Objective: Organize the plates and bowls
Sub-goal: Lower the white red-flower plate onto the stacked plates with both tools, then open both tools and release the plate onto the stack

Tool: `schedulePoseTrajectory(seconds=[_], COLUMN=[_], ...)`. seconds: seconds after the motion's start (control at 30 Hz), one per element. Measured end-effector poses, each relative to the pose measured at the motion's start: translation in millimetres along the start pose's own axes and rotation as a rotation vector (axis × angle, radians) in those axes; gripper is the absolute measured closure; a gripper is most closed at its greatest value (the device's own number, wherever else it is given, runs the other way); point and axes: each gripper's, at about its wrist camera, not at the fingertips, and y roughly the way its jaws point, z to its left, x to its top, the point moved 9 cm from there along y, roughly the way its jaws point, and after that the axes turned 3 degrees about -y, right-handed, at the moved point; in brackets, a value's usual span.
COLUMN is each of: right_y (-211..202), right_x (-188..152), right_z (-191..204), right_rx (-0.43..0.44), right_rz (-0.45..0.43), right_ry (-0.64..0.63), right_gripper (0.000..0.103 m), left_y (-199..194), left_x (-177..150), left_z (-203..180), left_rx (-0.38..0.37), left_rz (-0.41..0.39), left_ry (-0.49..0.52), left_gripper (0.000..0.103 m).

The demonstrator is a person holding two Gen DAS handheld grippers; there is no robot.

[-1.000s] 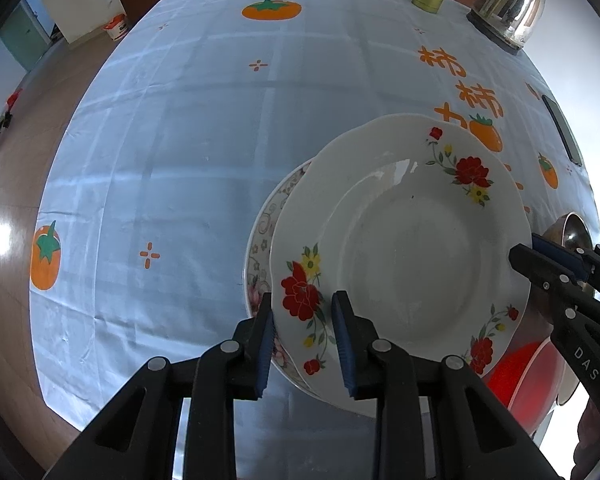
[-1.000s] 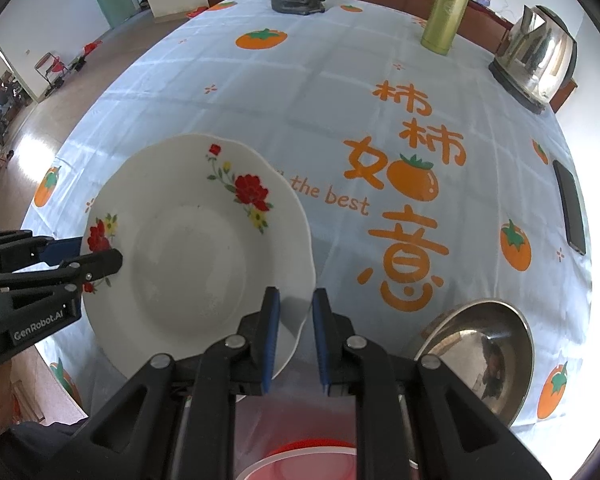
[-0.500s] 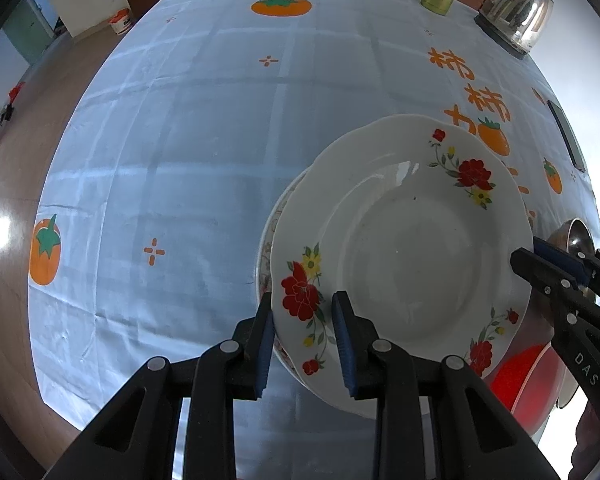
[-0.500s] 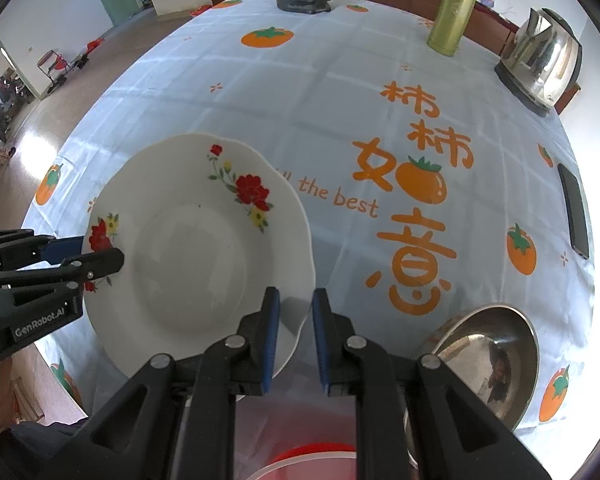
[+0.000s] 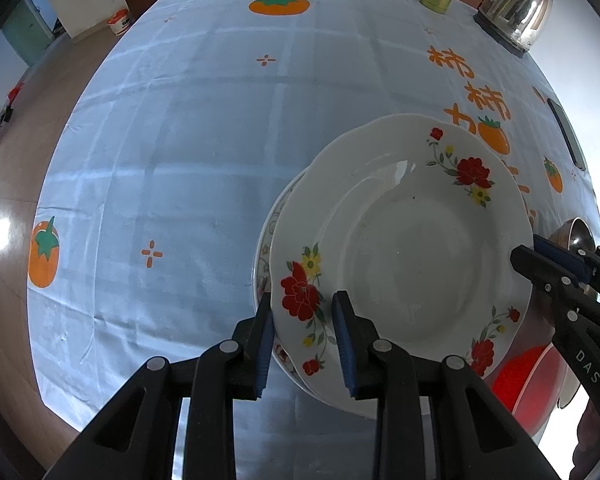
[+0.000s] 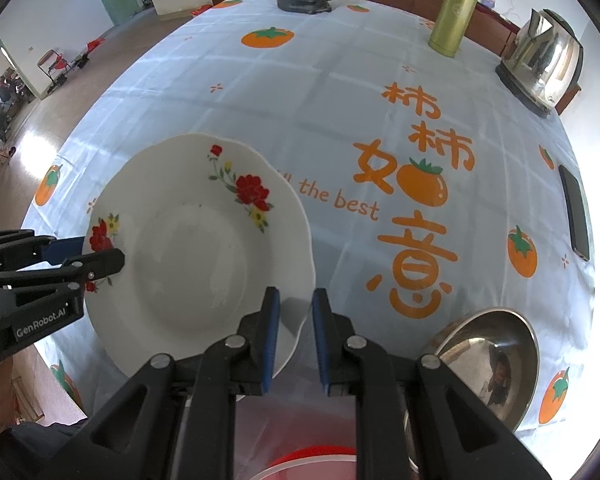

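Persimmon-print desk (image 5: 204,152): left gripper (image 5: 302,334) and right gripper (image 6: 292,334) clench white floral scalloped plate (image 5: 404,256) over patterned plate (image 5: 265,248); steel bowl (image 6: 488,364), red bowl (image 5: 516,384) unstacked.

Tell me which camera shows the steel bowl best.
The right wrist view: the steel bowl lies near the lower right with most of its rim and its shiny inside in sight. The left wrist view catches only a sliver at the right edge, behind the right gripper.
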Motion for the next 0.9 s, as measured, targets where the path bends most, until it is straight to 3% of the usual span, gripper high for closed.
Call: schedulePoseTrajectory(seconds=[0.9], right_y=[9.7], right_x=[-1.4], right_z=[-4.7], right_rx=[0.007], right_rz=[0.018], right_ry=[0.009], right_gripper=[0.086], left_y=[10.7], left_x=[1.3], left_z=[-2.2], left_rx=[-0.005], left_rz=[0.009], left_ry=[0.008], left_gripper=[0.071])
